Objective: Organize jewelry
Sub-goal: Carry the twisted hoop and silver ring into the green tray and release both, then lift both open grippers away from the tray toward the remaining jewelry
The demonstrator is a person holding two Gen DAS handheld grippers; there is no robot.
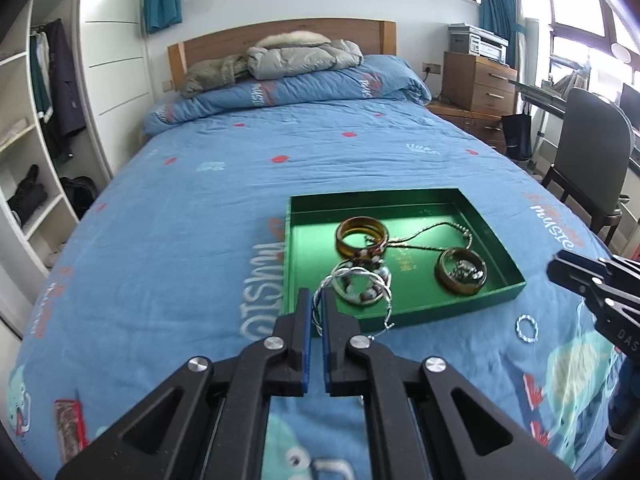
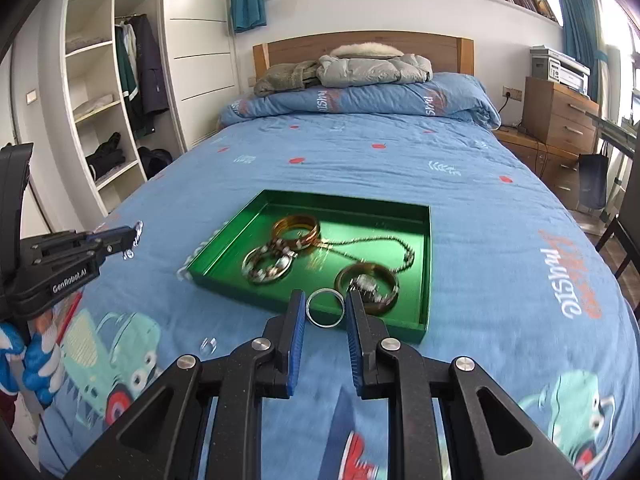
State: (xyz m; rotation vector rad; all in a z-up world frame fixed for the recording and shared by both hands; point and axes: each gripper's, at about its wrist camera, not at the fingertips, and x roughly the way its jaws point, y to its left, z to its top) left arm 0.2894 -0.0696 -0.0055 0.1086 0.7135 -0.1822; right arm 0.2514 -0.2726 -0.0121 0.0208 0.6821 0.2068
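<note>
A green tray (image 1: 476, 204) (image 2: 426, 248) lies on the blue bedspread with amber bangles (image 1: 362, 236) (image 2: 296, 231), a chain necklace (image 2: 384, 242) and a beaded bracelet (image 2: 268, 266) inside. My left gripper (image 1: 317, 300) is shut on a twisted silver bangle (image 1: 352, 280), held over the tray's near left edge; it also shows in the right wrist view (image 2: 134, 236). My right gripper (image 2: 325, 307) holds a plain silver ring bangle (image 2: 325, 307) between its fingers, above the tray's near edge. A small twisted silver ring (image 1: 527, 328) lies on the bedspread right of the tray.
A small clear ring (image 2: 208, 346) lies on the bedspread near the left of my right gripper. Folded quilt and jackets (image 1: 296, 60) sit at the headboard. Wardrobe shelves (image 2: 96, 100) stand left, a wooden dresser (image 1: 476, 80) and chair (image 1: 588, 152) right.
</note>
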